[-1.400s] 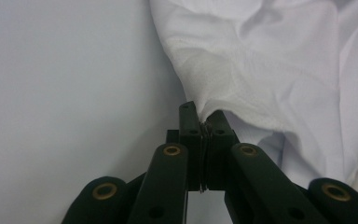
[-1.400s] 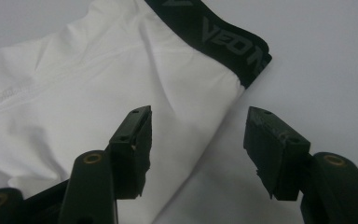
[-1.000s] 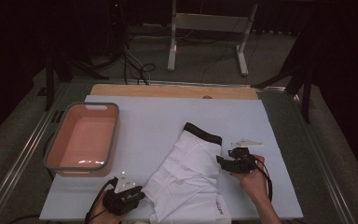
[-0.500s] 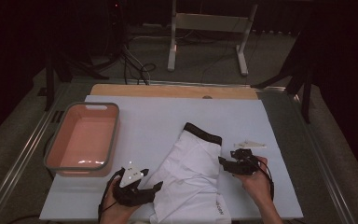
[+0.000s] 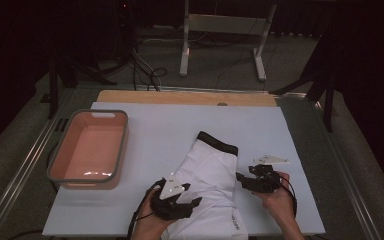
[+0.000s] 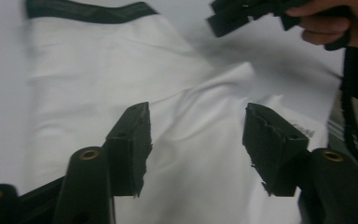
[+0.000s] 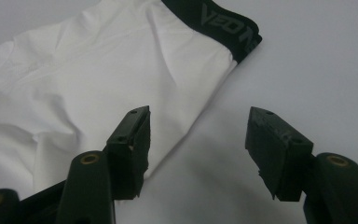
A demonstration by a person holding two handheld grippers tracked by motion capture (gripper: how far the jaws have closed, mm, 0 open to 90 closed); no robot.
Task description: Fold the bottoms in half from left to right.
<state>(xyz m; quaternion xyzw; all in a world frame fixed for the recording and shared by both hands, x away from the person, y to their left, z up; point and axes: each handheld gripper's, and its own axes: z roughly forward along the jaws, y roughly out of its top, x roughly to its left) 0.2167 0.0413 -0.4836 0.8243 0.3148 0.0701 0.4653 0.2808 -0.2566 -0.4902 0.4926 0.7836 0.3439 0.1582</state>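
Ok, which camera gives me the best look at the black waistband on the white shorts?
The right gripper view: the waistband is close and sharp, its lettering visible. The high view shows it small, at the garment's far end. The left gripper view catches it as a blurred strip along the top edge.

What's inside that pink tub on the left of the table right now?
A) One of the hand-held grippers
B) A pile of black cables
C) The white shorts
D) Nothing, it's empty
D: the pink tub shows only its bare bottom, while the white shorts lie on the table to its right, outside it, with both hand-held grippers beside them.
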